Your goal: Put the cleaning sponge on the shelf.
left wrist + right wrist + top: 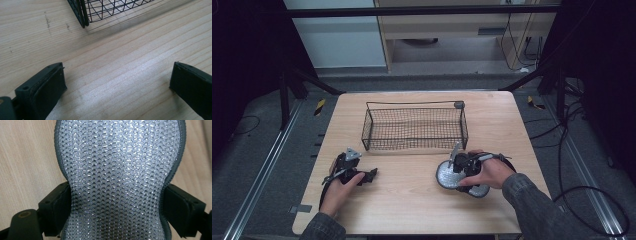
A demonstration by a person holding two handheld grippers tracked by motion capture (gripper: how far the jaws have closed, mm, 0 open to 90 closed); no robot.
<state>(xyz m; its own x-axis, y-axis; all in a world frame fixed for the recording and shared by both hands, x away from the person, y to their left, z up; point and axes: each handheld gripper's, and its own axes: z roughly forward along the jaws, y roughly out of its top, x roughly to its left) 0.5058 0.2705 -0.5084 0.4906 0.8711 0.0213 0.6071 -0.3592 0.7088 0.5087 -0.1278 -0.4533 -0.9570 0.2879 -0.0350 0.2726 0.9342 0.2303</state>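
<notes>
Pale wood table (412, 195), wire-mesh basket (414, 129), silvery scouring pad (120, 180)

My left tongs (117, 87) are spread wide w/ just bare wood bench (120, 62) between the jaws, nothing held. Up top there's a corner of the black wire basket (100, 10), sitting on the bench, well apart from the tips.

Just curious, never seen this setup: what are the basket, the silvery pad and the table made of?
Basket: looks like thin black wire, welded into an open grid with a thicker rim; matte, probably coated metal. Pad: shiny silver mesh over grey backing, dark stitched-looking edge; likely fabric or foam, hard to tell. Table: pale wood grain, smooth with soft sheen; solid wood or laminate.
</notes>
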